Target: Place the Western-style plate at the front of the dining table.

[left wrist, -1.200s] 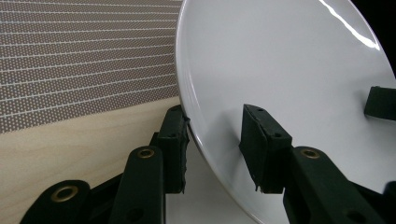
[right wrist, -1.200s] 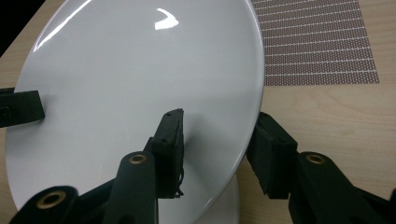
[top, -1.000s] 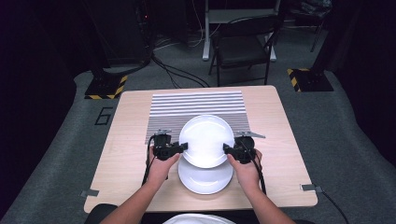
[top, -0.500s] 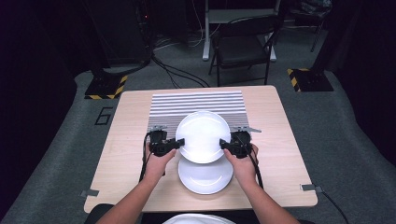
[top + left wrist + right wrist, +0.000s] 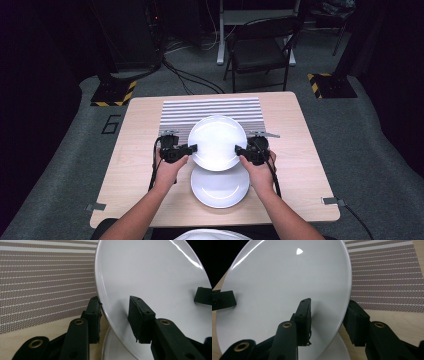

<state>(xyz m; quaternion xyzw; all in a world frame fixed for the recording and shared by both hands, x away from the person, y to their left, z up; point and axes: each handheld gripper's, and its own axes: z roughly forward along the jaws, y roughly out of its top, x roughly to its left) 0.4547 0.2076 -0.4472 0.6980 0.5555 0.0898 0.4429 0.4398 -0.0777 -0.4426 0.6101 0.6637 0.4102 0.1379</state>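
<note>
A white plate [image 5: 216,142] hangs above the table, held by its two opposite rims. My left gripper [image 5: 192,148] is shut on its left rim, one finger on top and one beneath [image 5: 115,302]. On the right rim my right gripper [image 5: 239,150] is shut the same way [image 5: 329,302]. The plate [image 5: 150,277] is tilted and glossy [image 5: 287,285]. A second white plate [image 5: 220,187] lies flat on the wooden table [image 5: 135,150] just below and nearer the person, partly hidden by the held one. Its edge shows under the fingers [image 5: 112,347] [image 5: 339,350].
A striped brown-and-white placemat [image 5: 210,107] covers the far middle of the table, under the held plate's far edge [image 5: 45,277] [image 5: 387,277]. A black chair [image 5: 260,50] and floor cables stand beyond the table. Another white plate rim [image 5: 207,235] shows at the bottom edge.
Both grippers and the held plate have shifted slightly away from the person, toward the placemat, uncovering more of the lower plate. The grips look unchanged.
</note>
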